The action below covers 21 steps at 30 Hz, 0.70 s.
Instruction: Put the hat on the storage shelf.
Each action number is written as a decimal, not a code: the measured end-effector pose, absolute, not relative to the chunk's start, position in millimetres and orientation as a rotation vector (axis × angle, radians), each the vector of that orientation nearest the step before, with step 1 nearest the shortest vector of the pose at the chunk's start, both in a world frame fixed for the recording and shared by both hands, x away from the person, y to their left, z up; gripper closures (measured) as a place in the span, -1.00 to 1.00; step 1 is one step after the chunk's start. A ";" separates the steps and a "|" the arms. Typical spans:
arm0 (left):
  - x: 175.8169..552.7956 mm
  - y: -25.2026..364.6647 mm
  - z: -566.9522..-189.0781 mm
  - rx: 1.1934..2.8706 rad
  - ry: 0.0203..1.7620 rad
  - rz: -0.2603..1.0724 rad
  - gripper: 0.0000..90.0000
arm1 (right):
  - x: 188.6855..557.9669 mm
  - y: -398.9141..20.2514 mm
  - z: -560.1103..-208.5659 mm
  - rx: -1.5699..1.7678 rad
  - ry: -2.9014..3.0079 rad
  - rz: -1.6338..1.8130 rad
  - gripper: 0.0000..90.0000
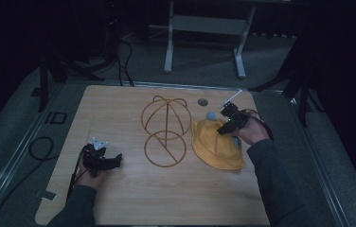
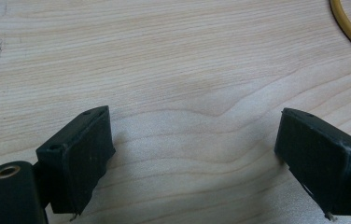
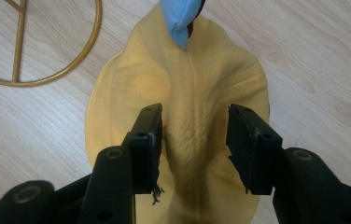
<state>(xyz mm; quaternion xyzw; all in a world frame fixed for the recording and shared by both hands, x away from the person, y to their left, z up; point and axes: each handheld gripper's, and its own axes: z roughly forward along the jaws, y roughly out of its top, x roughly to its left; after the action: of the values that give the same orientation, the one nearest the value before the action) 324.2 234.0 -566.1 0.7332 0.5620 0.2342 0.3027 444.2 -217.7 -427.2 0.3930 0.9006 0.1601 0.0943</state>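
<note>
Two grippers: I see both above the pale wooden table.
Left gripper: jaws spread wide over bare wood.
Right gripper: jaws partly apart, straddling a raised fold of the soft yellow fabric cap.
Cap: right of the gold wire hat stand.

Wooden counter under my reach; round grommet hole near far edge; white desk frame, black cables on floor beyond.
</note>
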 end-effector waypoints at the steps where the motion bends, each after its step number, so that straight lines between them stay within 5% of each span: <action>1: 324.2 234.0 -566.1 1.944 1.490 0.621 -0.74 | 445.4 -217.5 -427.6 1.167 2.673 0.469 0.26; 13: 324.2 234.0 -566.1 1.944 1.490 0.621 -0.75 | 448.7 -212.7 -429.6 1.120 2.708 0.390 0.76; 21: 324.2 234.0 -566.1 1.944 1.490 0.621 -0.74 | 443.0 -211.7 -425.9 1.067 2.694 0.399 0.84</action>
<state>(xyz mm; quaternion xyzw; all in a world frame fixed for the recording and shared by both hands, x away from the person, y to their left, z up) 324.2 234.0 -566.1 0.7332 0.5620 0.2342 0.3028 443.0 -211.7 -425.9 0.3626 0.9156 0.1356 0.1081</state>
